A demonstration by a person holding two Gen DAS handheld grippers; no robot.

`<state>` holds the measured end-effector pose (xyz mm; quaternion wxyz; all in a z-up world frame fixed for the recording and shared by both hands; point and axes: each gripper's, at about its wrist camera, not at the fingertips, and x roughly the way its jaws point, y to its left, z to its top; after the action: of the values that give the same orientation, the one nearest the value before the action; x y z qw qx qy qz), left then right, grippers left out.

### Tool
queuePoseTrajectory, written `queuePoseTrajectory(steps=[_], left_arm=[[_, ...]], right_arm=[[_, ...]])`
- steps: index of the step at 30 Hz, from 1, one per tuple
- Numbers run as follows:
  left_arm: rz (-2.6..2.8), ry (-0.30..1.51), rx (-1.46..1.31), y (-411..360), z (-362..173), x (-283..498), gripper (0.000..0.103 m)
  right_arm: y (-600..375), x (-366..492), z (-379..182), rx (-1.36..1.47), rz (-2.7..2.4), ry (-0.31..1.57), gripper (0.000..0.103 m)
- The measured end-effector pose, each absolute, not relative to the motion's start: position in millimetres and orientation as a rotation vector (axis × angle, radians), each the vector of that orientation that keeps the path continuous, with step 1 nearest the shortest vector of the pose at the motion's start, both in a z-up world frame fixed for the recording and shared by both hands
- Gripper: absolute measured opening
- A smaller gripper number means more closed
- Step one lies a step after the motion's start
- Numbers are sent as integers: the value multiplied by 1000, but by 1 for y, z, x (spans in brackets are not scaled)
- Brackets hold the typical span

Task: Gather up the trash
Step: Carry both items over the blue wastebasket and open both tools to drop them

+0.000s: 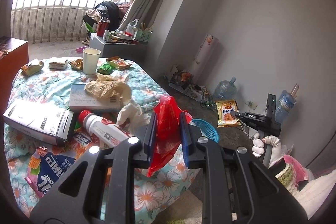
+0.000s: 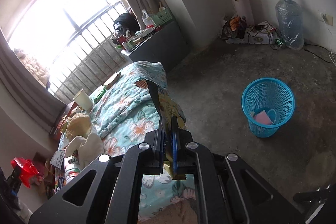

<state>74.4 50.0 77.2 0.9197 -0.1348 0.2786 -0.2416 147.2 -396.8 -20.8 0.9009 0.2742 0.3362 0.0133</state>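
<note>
Left gripper (image 1: 167, 129) tilted down over floral quilt (image 1: 147, 85), jaws clamped on red plastic bag (image 1: 166, 129); right gripper (image 2: 168, 135), white-gloved hand (image 1: 266, 146) on its handle, pinches yellow snack packet (image 2: 168, 106) tight, blue basket (image 2: 267, 107) at three o'clock on the floor.
</note>
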Motion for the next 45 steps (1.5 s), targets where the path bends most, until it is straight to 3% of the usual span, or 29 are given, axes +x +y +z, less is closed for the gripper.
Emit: queuePoseTrajectory(steps=[5,8,12,21,35,36,37,39,40,45], left_arm=[[-639,641,-230,-19,92,121,19],[-705,774,-220,-72,86,164,20],[-827,973,-265,-149,65,216,20],[-881,1196,-88,-330,-16,298,22],[-901,1201,78,-484,-134,372,24],[-903,1193,73,-491,-138,377,28],[-896,1180,74,-497,-142,381,41],[-842,1145,81,-507,-149,387,63],[-818,1126,67,-507,-151,389,63],[-854,1114,33,-498,-147,387,63]], right_arm=[[-453,125,-29,645,-88,645,7],[-483,115,-37,707,-148,615,7],[-515,111,-52,787,-202,593,7],[-567,144,-118,937,-270,656,7],[-637,245,-226,1113,-292,818,9],[-642,251,-232,1126,-298,819,10],[-648,257,-237,1131,-312,822,10],[-659,268,-252,1161,-312,839,22],[-664,271,-260,1181,-321,852,33],[-672,259,-268,1196,-356,839,33]])
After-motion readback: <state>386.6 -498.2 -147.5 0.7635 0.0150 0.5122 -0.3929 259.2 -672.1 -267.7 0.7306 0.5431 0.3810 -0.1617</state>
